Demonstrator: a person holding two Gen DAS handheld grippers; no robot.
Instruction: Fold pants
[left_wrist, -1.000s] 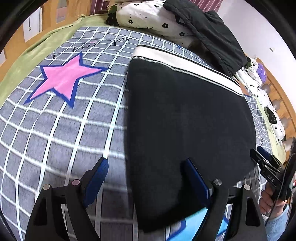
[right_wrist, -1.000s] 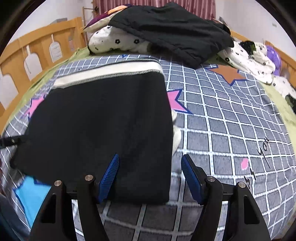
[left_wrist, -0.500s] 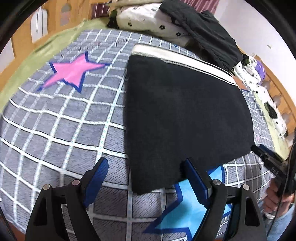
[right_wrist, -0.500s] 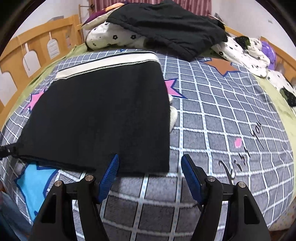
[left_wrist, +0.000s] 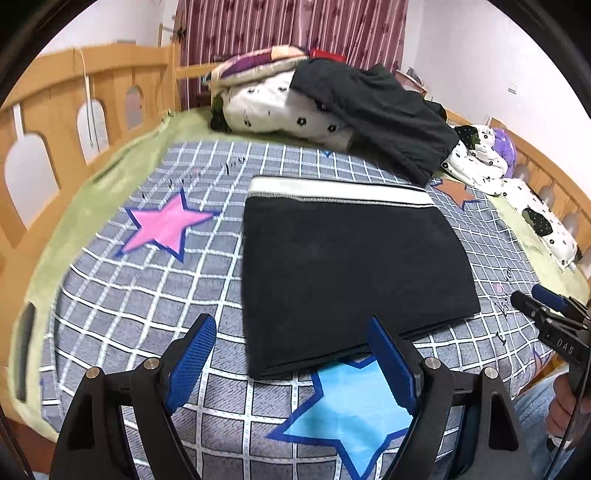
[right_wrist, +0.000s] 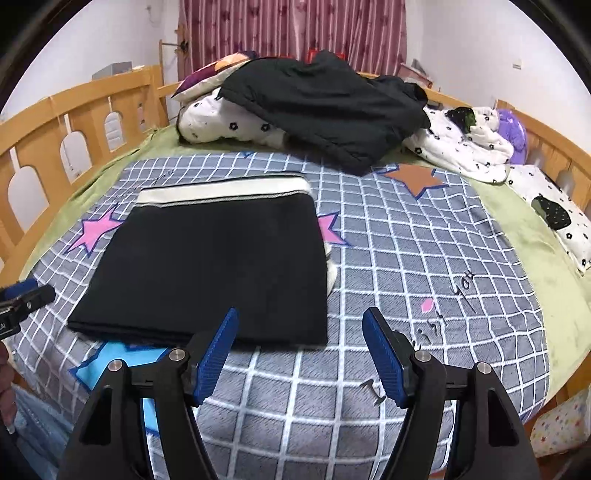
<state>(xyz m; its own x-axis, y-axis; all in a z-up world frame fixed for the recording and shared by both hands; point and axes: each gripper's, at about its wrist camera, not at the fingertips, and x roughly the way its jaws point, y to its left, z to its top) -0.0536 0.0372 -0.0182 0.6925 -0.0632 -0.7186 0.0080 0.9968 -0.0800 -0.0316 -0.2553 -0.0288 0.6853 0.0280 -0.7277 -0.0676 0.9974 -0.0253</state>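
lying flat: folded black knit pants (left_wrist: 347, 273) w/ white waistband on checked quilt (right_wrist: 424, 258); both grippers' jaws spread.

Left wrist view: low over the near edge of the bed (left_wrist: 110, 280), facing the far curtain (left_wrist: 295, 33), left gripper (left_wrist: 291, 358) in the foreground. Right wrist view: same edge, further right, same heading, right gripper (right_wrist: 299, 354) in the foreground. Both views share the folded pants (left_wrist: 347, 273) (right_wrist: 218, 269), close ahead, and each catches the other gripper at its frame edge.

The black jacket (right_wrist: 325, 110) hides much of the floral pillow (right_wrist: 229, 125); the grey quilt's embroidered lettering (right_wrist: 463, 286) is unreadable.
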